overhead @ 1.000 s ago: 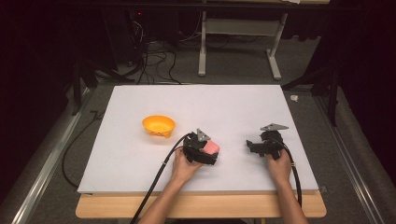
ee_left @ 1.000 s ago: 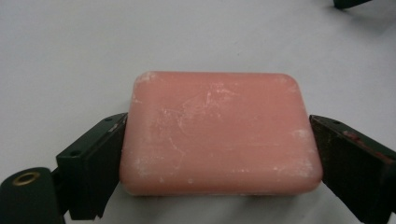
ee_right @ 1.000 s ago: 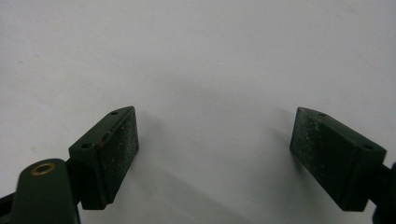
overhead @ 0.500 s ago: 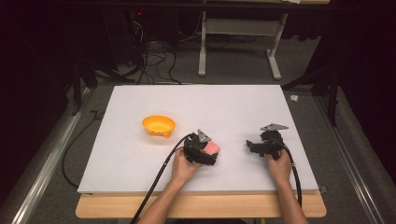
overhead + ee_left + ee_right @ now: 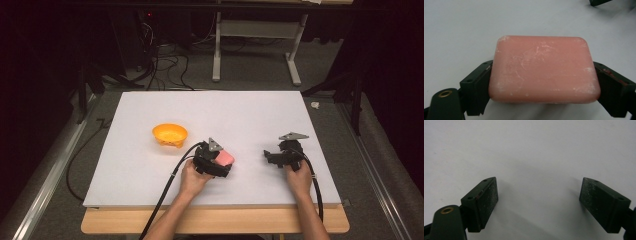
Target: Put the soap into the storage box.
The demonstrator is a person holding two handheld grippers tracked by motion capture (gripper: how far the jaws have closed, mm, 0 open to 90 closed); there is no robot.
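Note:
A pink bar of soap (image 5: 544,68) sits between the two black jaws of my left gripper (image 5: 541,80), which press on its short sides. From the high view the soap (image 5: 224,158) pokes out at the right of the left gripper (image 5: 220,162), low over the white board near its front middle. My right gripper (image 5: 267,156) rests farther right on the board. Its jaws stand wide apart in the right gripper view, and the right gripper (image 5: 539,197) has only bare white surface between them.
An orange bowl (image 5: 170,134) stands on the white board (image 5: 210,110) to the left of my left gripper. The board lies on a wooden table (image 5: 215,222). Cables and a metal stand are on the dark floor beyond.

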